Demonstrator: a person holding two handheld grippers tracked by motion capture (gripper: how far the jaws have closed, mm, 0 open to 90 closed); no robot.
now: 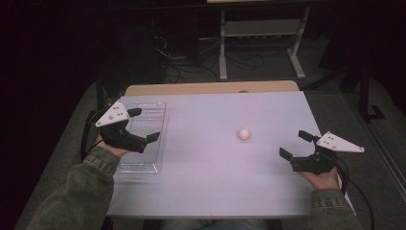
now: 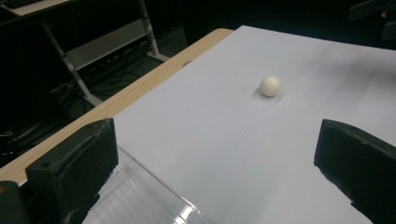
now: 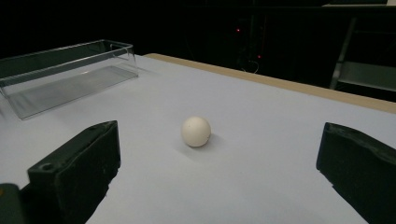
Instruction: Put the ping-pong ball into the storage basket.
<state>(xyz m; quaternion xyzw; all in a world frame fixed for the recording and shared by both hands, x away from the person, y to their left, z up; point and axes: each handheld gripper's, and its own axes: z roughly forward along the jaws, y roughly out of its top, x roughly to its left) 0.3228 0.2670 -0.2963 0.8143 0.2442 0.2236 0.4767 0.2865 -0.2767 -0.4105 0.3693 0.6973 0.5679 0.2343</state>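
While fingers (image 3: 74, 172) gape, ball (image 3: 195, 131) lies ahead, untouched

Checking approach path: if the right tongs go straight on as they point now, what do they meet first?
Probably the white ball: it sits between the open jaws of the right tongs, ahead on the table, nothing between. Distance is hard to judge.

Open tabletop (image 1: 210, 163) around ball (image 1: 244, 134) — tray (image 1: 155, 108) (clear) far-left

- A white sheet (image 1: 215, 163) covers the wooden table (image 1: 191, 88), whose bare edge shows along the far side.
- A grey metal frame (image 1: 261, 28) stands on the dark floor behind.
- Loose cables (image 1: 191, 60) lie beside the frame.
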